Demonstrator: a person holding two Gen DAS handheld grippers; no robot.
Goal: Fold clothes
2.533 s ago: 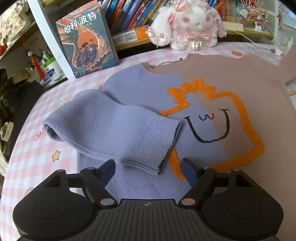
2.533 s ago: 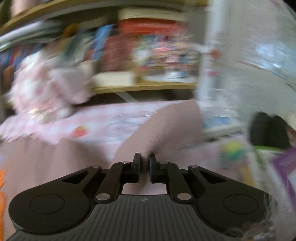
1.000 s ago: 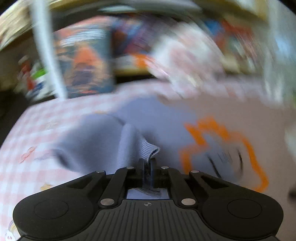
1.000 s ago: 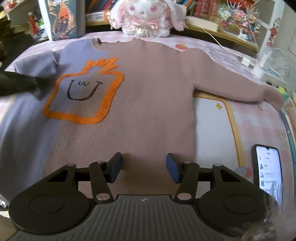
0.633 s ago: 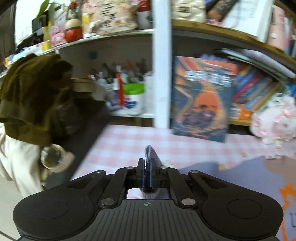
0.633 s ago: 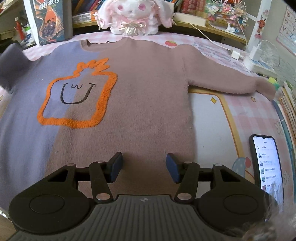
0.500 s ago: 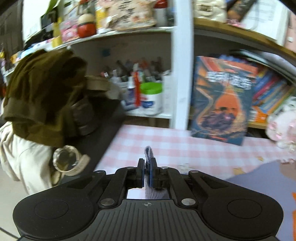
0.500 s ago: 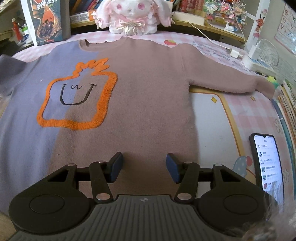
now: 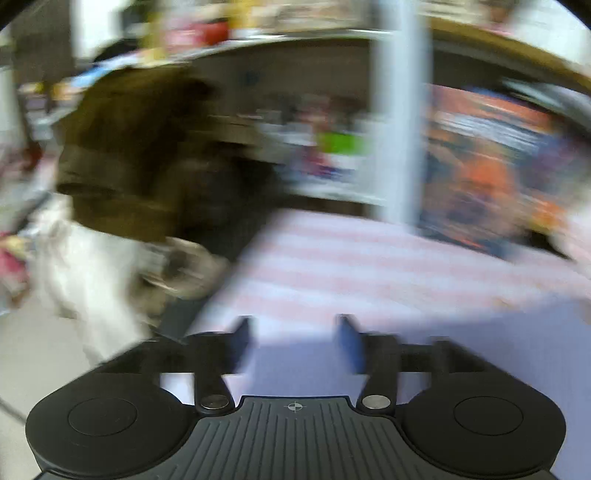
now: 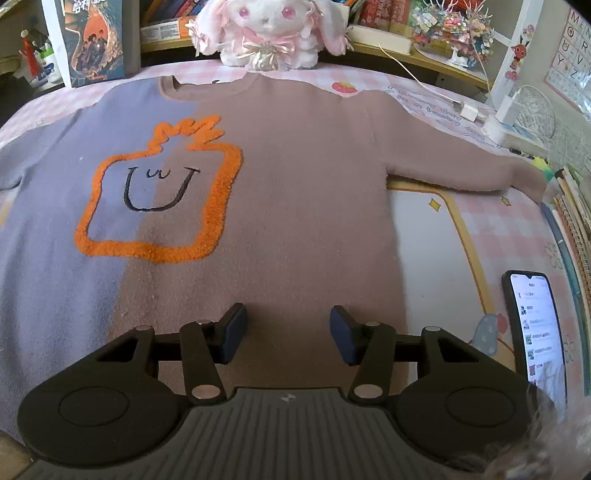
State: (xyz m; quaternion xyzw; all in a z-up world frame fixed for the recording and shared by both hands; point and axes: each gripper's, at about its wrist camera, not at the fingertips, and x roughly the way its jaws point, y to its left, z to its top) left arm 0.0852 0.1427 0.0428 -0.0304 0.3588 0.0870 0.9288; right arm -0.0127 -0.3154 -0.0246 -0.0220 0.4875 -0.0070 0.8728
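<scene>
A pink plush rabbit point(image 10: 273, 27) sits by the shelf of books point(image 10: 380, 13). A phone point(image 10: 533, 325) lies lit on the checked tablecloth point(image 10: 517, 221), with a charger point(image 10: 508, 107) plugged in nearby.

Letters Y, Z, U, V on wall chart point(image 10: 570, 48)

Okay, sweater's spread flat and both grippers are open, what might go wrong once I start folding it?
1. The brown sleeve reaches toward the charger and cable; lifting its cuff may snag them.
2. The phone lies beside the hem near the right gripper; a sideways sweep may knock it.
3. The left gripper view is blurred, so aiming at the purple sleeve may miss.
</scene>
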